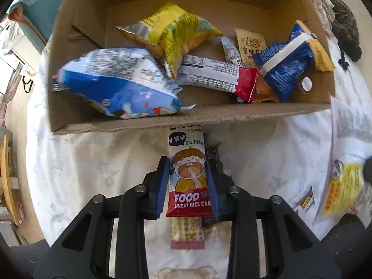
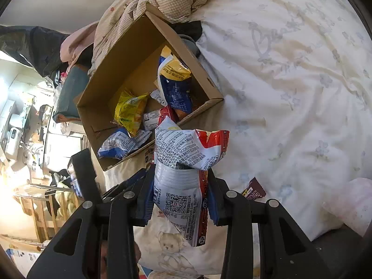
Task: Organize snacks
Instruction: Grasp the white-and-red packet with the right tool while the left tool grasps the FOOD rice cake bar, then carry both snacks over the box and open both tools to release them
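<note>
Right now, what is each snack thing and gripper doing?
Left gripper: shut on the rice cake packet.
Right gripper: shut on the crumpled white bag.
Cardboard box: open, holding several snacks.
Blue bag in box: clipped closed.
Purple packet: lying on the bed sheet.

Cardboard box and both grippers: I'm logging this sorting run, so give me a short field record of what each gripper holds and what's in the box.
left gripper: shut on sweet rice cake packet, just short of the box's near wall
right gripper: shut on white and red snack bag, short of the box
cardboard box: open top, resting on the white bedsheet
box contents: blue and white bag, yellow bag, dark blue clipped bag, several small packets
loose on sheet: dark maroon packet
</note>
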`<move>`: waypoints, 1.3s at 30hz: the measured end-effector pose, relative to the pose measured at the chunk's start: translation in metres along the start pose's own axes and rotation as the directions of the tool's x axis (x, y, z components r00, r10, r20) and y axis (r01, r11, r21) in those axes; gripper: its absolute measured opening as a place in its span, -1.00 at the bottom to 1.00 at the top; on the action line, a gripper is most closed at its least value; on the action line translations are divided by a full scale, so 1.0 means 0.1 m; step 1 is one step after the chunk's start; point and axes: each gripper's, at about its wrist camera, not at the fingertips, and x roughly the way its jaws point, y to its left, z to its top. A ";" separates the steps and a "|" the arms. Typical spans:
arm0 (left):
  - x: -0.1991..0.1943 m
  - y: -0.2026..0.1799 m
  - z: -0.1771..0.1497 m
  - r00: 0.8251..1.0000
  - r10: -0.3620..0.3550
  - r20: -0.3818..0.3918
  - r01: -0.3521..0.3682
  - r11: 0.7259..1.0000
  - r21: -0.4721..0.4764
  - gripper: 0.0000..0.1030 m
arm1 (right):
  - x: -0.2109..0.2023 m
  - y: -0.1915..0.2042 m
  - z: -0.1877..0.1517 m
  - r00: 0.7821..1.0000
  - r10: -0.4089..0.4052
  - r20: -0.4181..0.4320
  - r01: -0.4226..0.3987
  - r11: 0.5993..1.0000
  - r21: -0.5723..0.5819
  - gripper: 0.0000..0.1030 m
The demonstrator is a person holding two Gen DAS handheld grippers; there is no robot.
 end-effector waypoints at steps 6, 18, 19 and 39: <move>-0.24 0.16 -0.20 1.000 0.002 0.014 -0.001 1.000 -0.020 -0.47 | 0.02 0.02 -0.03 1.000 -0.002 -0.009 0.002 1.000 -0.007 -0.24; -0.66 0.40 -0.57 0.997 0.028 0.067 -0.025 0.999 -0.049 -0.47 | -0.01 0.07 -0.14 1.000 0.006 -0.021 -0.007 1.000 -0.025 -0.24; -0.71 0.40 -0.62 0.997 0.029 0.075 -0.026 0.998 -0.050 -0.47 | -0.02 0.07 -0.16 1.000 0.009 -0.023 -0.010 1.000 -0.028 -0.24; -1.50 0.58 -0.38 0.954 0.096 0.286 -0.077 0.994 -0.075 -0.47 | -0.22 0.41 -0.25 0.987 0.159 0.024 -0.153 0.977 -0.149 -0.25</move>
